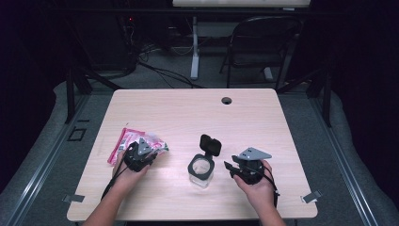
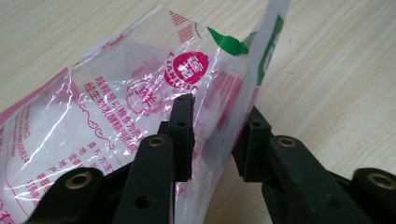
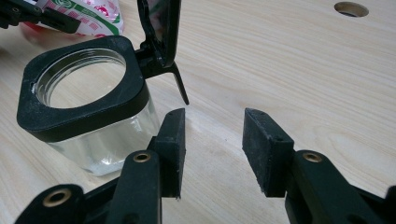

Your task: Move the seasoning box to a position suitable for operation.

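A clear plastic bag [image 1: 129,141] with pink print lies at the table's left. My left gripper [image 1: 149,151] is at the bag's right end. In the left gripper view its jaws [image 2: 217,116] close on a raised edge of the bag [image 2: 116,102], which fills most of the gap. A square glass jar [image 1: 201,169] with a black collar stands mid-table, its hinged black lid [image 1: 210,145] flipped up. My right gripper [image 1: 228,165] rests just right of the jar. In the right gripper view it [image 3: 215,116] is open over bare wood, with the jar [image 3: 84,93] at its left.
The wooden table [image 1: 188,108] has a round cable hole [image 1: 227,100] near its far edge. A folding chair [image 1: 263,42] and desk legs stand behind the table on the dark floor. Metal clips sit at the table's front corners.
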